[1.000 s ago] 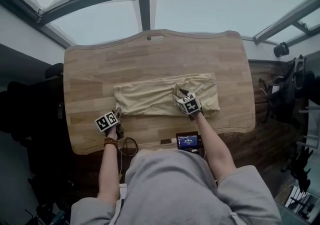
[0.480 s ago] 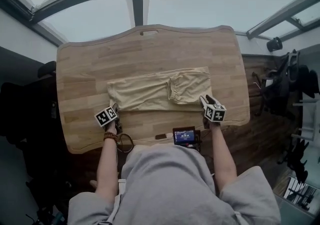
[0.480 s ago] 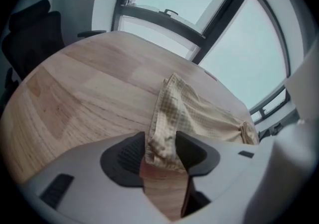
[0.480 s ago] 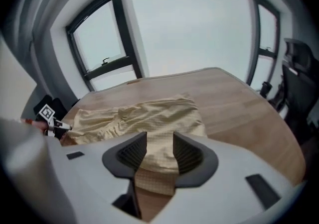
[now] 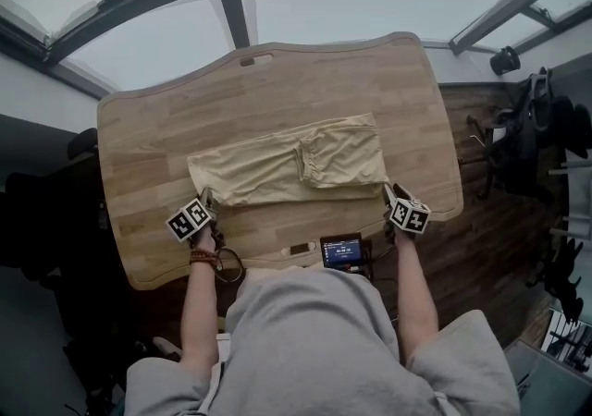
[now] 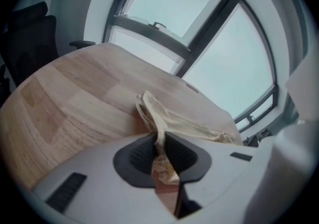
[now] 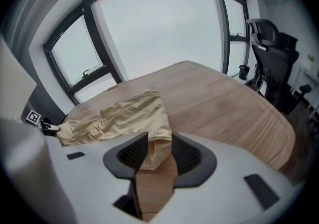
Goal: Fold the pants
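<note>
The right claw [image 5: 389,192] has moved from the middle of the tan pants [image 5: 277,165] to their right corner. Its jaws have just been closing and stand apart around the hem. The left claw [image 5: 205,196], just closed, pinches the left corner. The pants lie on the wooden surface [image 5: 277,81].

Pants [image 5: 277,167] mid table [image 5: 185,109], L tongs [image 5: 205,198] at left end — R tongs [image 5: 388,192] at right corner

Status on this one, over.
Left gripper just closed on pants corner. Right gripper closing, pants corner between jaws, not yet clamped. Nothing in the way.
</note>
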### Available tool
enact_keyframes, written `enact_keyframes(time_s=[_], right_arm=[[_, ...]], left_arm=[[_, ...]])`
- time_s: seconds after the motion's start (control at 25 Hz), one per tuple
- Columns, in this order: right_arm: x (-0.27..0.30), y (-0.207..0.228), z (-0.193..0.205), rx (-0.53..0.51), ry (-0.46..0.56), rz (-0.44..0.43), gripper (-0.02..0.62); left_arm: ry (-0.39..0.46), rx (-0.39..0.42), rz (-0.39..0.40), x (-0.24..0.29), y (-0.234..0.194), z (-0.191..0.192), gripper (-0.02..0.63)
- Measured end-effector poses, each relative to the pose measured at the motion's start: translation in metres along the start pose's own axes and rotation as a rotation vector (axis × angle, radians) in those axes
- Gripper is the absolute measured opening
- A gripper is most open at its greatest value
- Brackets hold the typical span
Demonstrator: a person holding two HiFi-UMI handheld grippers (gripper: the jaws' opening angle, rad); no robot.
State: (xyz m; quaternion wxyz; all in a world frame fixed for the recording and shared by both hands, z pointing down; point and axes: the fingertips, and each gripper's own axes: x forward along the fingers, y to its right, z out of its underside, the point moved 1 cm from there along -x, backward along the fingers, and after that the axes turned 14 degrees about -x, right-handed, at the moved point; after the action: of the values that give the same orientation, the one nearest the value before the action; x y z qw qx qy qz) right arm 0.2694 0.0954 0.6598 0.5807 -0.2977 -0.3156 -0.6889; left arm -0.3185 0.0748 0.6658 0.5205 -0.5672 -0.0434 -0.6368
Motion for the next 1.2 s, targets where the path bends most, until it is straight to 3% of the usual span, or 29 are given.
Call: enact_keyframes(time_s=[0.2,0.44,0.56,0.76,0.88,1.04,1.12,1.2], right_arm=[[0.009,0.012,-0.004,0.016,-0.004,-0.043,0.149],[0.029,0.023,-0.032,-0.005,0.025,-0.132,0.149],[0.034,0.035,-0.050,-0.033,0.038,-0.167,0.149],[0.042,0.054,-0.076,-0.035,0.066,-0.241,0.149],[0.050,0.058,-0.087,-0.038,0.075,-0.312,0.149],[0.058,0.068,-0.102,-0.071,0.083,-0.347,0.149],[0.062,0.070,-0.109,-0.074,0.090,-0.364,0.149],[0.068,0.063,-0.116,-0.113,0.082,-0.399,0.149]], left_arm=[[0.025,0.090,0.140,-0.007,0.090,0.006,0.052],[-0.014,0.251,0.296,0.002,0.233,0.046,0.049],[-0.065,0.356,0.378,0.010,0.311,0.087,0.049],[-0.205,0.509,0.476,0.035,0.414,0.187,0.048],[-0.276,0.666,0.484,0.056,0.448,0.249,0.044],[-0.425,0.856,0.456,0.091,0.445,0.327,0.056],[-0.514,0.885,0.487,0.094,0.436,0.352,0.191],[-0.525,0.861,0.525,0.083,0.430,0.349,0.212]])
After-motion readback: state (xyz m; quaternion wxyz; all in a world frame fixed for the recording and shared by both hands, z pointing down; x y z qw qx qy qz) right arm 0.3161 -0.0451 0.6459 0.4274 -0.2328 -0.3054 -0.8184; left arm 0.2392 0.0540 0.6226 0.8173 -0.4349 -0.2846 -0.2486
